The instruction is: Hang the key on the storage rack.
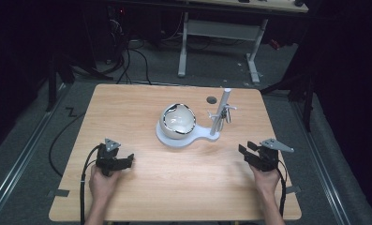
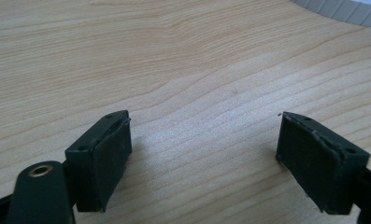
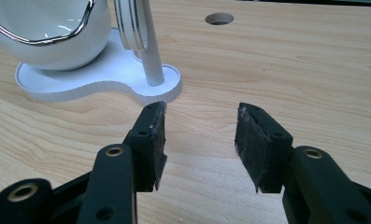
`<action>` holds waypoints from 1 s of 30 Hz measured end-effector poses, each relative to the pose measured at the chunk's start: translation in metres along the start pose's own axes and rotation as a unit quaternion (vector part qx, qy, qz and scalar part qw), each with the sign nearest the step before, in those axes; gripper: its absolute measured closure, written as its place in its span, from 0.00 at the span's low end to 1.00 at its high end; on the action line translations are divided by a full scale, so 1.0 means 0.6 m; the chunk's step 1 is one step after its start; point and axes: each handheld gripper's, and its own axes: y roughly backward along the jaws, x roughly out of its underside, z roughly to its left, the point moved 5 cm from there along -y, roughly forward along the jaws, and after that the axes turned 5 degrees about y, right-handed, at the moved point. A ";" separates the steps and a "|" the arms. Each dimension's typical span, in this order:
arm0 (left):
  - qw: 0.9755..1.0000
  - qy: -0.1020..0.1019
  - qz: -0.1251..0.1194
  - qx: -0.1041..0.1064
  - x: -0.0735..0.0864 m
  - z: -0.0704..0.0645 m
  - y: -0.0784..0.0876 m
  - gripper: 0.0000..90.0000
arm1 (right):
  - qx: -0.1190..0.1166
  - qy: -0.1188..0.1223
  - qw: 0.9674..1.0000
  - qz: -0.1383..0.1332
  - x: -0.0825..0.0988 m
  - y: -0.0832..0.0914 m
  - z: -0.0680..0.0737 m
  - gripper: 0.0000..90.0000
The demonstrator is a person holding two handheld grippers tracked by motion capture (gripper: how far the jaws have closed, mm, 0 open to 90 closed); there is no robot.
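1. My left gripper (image 1: 127, 161) is spread wide and empty; my right gripper (image 1: 245, 149) is parted and empty.
2. A glossy white bowl (image 1: 178, 120) with a silver rim sits on a flat white base (image 1: 198, 135) at table centre.
3. A slim white post (image 1: 219, 112) rises from the base, carrying small metal pieces.
4. The wooden table (image 1: 174, 187) is pale and grained.

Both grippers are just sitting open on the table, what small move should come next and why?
Probably ease the right gripper forward toward the white stand. Its jaws are open and empty, and already face the stand's post, nearer than the left gripper.
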 end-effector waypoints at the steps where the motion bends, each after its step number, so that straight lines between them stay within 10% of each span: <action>1: 1.000 0.000 0.000 0.000 0.000 0.000 0.000 0.21 | 0.000 0.001 1.000 0.000 0.000 -0.001 0.000 0.59; 30: 1.000 0.000 0.000 0.000 0.000 0.000 0.000 0.20 | 0.005 0.004 0.999 0.032 0.017 -0.043 0.005 0.58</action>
